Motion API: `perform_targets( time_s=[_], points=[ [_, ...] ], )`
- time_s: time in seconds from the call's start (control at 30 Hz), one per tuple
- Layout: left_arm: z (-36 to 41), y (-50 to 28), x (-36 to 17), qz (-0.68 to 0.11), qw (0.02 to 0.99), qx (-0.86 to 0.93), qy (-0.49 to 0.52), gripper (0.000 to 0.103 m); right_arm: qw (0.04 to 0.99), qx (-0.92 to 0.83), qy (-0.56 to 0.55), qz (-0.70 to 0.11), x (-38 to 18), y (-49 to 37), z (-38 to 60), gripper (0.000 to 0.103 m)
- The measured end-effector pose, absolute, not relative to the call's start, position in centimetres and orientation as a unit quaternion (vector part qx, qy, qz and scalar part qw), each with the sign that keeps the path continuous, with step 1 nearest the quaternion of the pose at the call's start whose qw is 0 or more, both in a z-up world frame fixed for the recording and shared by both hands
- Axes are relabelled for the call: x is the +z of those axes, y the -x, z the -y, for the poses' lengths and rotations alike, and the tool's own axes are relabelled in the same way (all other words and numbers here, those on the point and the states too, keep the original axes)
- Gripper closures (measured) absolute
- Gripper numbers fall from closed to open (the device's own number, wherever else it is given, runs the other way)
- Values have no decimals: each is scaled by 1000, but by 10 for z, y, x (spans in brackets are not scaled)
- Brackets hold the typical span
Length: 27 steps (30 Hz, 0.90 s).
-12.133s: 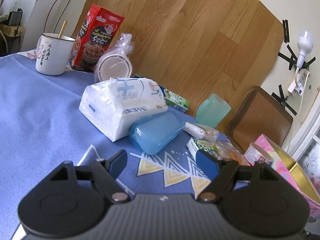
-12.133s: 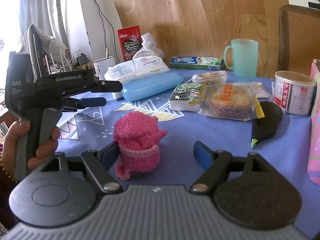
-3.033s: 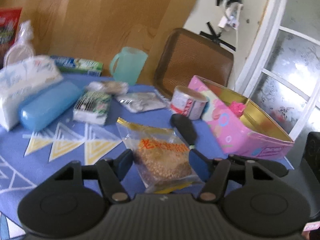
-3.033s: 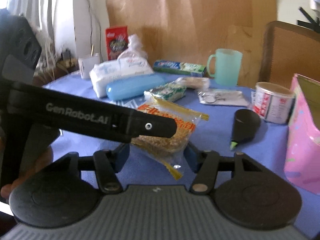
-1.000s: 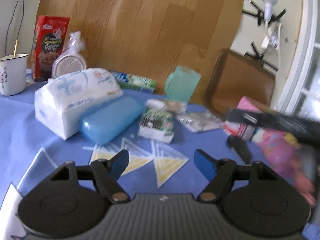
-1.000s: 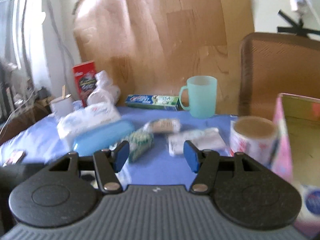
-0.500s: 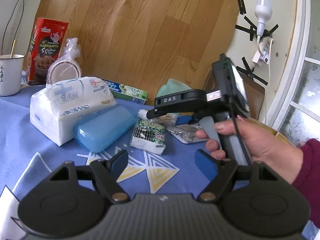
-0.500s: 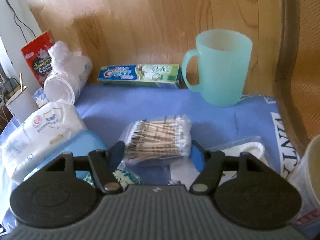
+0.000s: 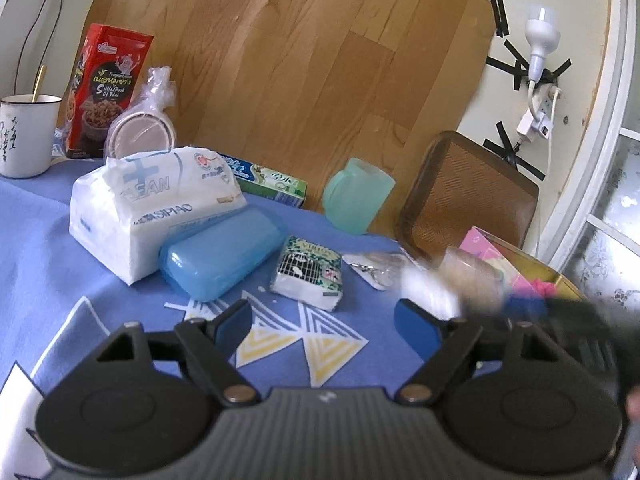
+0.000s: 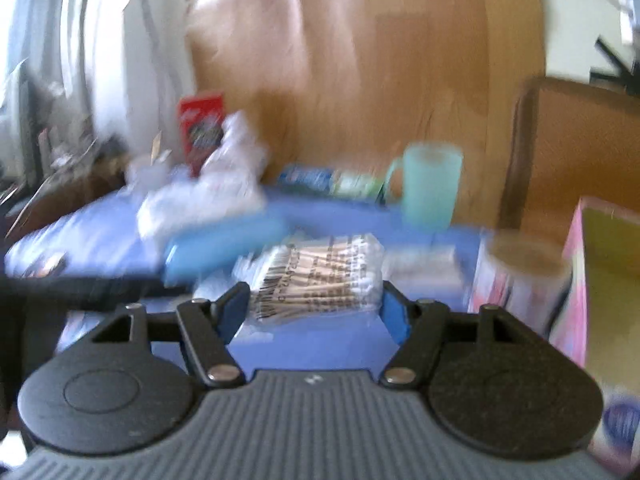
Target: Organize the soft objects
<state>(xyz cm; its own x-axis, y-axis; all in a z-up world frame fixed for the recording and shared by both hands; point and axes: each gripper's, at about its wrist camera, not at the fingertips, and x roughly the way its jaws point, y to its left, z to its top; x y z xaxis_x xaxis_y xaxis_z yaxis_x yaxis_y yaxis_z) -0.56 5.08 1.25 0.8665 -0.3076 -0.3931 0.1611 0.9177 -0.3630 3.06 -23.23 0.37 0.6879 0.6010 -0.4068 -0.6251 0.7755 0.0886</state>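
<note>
Swab pack: the bag of cotton swabs (image 10: 316,276) sits crosswise between the jaws of my right gripper (image 10: 315,305), above the blue tablecloth (image 9: 40,240) and, I judge, clear of it.
Right claw: its jaws have just been widening, and the blue pads (image 10: 234,308) now seem to press on the two ends of the bag, so I read it as clamped on the pack. The right-wrist view is heavily smeared, so I can't vouch for how firm the pinch is.
Doing it well: the bag is thin and slippery, so I want steady pressure and no sudden swing. I'd carry it level toward the pink box (image 10: 576,280) at my right, passing over the round tin (image 10: 520,276) beside it, not clipping it, and let go only once the pack is above the box's gold-coloured inside.
Right hand pose: pointing forward and tipped somewhat down at the table.
Left claw: my left gripper (image 9: 324,320) has just been opening further, with nothing between its jaws.
Left hand pose: hanging over the patterned cloth, angled a little down, with the small tissue packet (image 9: 308,272) and blue case (image 9: 222,256) ahead of it.
</note>
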Motion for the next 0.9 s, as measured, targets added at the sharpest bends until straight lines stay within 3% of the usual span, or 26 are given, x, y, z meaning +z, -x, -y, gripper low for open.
perform_targets(
  time_s=[0.27, 0.33, 0.43, 0.9],
  points=[
    [-38, 5, 12, -242, 954, -126, 123, 21, 858, 445, 65, -250, -26, 7, 231, 30],
    [-36, 5, 12, -244, 954, -124, 118, 21, 866, 431, 75, -242, -32, 8, 226, 18],
    [-36, 4, 12, -247, 954, -124, 118, 19, 874, 416, 63, -244, -34, 1, 227, 13],
    [-36, 4, 12, -246, 952, -135, 120, 16, 882, 395, 50, -251, -38, 0, 232, 8]
  ],
)
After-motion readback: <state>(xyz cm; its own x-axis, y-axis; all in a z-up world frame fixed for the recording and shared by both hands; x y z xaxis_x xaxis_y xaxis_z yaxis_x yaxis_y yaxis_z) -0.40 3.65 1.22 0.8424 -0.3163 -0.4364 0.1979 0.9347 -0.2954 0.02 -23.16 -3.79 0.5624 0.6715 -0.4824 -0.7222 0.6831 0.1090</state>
